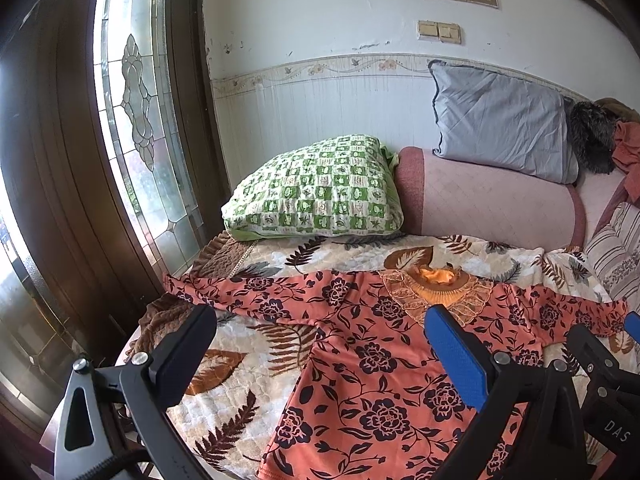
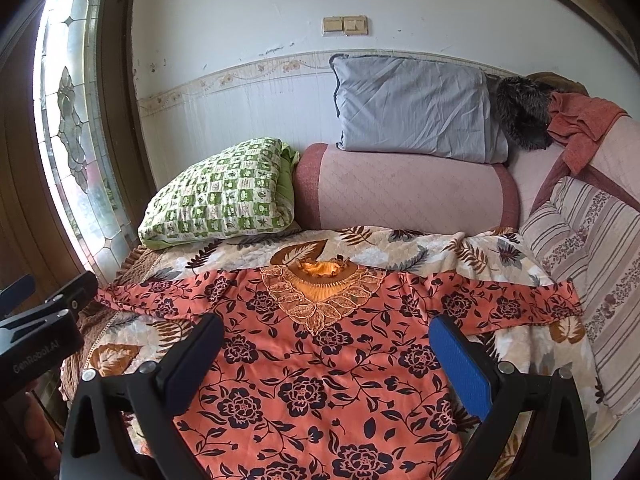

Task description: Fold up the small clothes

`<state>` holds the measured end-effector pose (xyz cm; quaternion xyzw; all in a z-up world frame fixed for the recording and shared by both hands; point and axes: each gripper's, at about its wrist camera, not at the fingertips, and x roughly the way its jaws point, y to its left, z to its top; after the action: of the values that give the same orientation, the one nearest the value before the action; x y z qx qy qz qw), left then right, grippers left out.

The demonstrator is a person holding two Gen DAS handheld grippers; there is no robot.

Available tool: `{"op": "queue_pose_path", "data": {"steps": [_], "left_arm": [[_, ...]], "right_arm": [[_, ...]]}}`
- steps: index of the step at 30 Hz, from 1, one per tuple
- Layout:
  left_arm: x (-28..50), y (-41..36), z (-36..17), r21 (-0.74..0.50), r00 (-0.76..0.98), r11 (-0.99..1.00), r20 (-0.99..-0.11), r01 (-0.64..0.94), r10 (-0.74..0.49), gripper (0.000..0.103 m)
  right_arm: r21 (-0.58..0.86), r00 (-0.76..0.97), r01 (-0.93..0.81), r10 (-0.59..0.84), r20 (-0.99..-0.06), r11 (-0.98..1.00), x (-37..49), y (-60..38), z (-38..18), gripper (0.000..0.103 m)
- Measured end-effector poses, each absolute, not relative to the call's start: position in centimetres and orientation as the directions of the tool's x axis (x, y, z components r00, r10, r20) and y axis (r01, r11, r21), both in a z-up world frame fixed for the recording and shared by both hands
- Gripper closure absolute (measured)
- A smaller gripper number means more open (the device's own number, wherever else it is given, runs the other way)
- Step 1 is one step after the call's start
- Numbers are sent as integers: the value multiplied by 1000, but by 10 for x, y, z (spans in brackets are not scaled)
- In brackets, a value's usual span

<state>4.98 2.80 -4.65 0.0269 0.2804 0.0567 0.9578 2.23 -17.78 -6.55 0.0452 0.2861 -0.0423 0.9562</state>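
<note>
Between and beyond our left gripper [image 1: 320,344] jaws, spread wide and holding nothing, we see the orange floral blouse [image 1: 360,360] lying flat on the leaf-print blanket [image 1: 224,364]; its body runs under the blue-padded jaw, one sleeve passing ahead of the black jaw. From the right wrist, our right gripper [image 2: 328,352] also stands wide and empty, the blouse [image 2: 320,380] filling the gap between its jaws, embroidered collar [image 2: 324,288] just ahead.

surface: leaf-print blanket [image 2: 400,246] | on it: floral top [image 2: 320,380] spread flat, green checked pillow [image 2: 216,196], seemingly resting
</note>
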Motion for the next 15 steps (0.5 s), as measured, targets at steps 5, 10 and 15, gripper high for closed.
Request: {"op": "queue_pose_path", "data": {"steps": [5, 10, 15], "left_arm": [[67, 21, -59, 102, 821, 991, -555, -92, 133, 0], [83, 10, -71, 121, 809, 989, -572, -81, 137, 0], [98, 2, -78, 130, 799, 989, -585, -76, 138, 0]], "right_arm": [[61, 833, 112, -60, -551, 992, 40, -183, -75, 0], [77, 833, 115, -55, -550, 990, 59, -193, -85, 0], [89, 827, 122, -52, -560, 989, 77, -201, -93, 0]]}}
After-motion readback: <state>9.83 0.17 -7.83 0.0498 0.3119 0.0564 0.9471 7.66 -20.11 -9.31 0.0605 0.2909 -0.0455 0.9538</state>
